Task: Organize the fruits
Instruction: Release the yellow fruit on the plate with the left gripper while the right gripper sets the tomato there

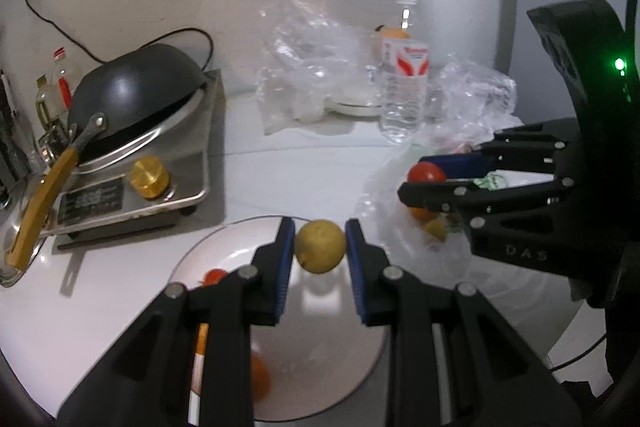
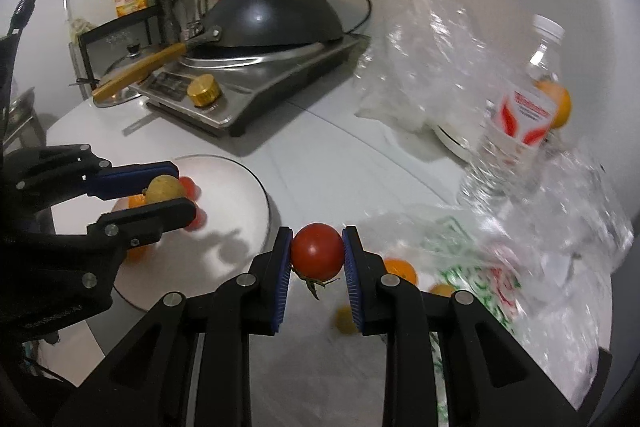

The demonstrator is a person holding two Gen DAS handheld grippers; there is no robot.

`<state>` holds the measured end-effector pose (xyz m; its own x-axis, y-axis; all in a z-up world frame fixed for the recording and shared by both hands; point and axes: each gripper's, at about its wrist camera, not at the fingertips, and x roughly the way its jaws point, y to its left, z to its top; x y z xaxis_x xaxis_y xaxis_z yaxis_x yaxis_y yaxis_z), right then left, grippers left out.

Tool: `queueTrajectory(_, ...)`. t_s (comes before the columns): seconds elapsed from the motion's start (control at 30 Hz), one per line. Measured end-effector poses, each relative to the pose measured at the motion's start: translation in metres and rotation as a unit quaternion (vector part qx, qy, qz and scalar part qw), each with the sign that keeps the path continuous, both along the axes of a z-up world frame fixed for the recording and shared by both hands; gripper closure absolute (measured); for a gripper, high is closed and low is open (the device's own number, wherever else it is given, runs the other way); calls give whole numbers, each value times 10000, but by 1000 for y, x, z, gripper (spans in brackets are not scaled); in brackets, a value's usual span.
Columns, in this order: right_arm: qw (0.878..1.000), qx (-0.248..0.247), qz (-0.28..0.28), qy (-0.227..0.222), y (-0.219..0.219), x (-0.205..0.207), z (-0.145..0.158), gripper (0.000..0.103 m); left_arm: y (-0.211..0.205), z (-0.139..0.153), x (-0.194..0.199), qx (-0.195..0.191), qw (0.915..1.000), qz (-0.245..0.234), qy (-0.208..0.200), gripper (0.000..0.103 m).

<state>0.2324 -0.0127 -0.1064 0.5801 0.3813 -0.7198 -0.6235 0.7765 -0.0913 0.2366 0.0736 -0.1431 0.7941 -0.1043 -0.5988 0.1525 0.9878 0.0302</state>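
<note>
- White plate (image 2: 256, 183) at the left already carries a small tomato and an orange, so we judge the sorting partly done.
- We hold a yellow lemon (image 1: 320, 246) clamped in the left gripper (image 1: 320, 247), above that plate.
- We hold a red tomato (image 2: 317, 251) pinched in the right gripper (image 2: 317, 253), over the counter between plate and bag.
- Farther right, the clear plastic bag (image 2: 500, 267) still has oranges (image 2: 400, 269) lying by it, so more fruit is left to move.
</note>
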Motion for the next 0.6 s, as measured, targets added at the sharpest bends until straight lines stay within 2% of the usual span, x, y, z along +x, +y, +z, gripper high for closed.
queueTrajectory(0.6,9992,60,226,329,32,29,-30,76,39,-41,53,25,9987,229,462,77)
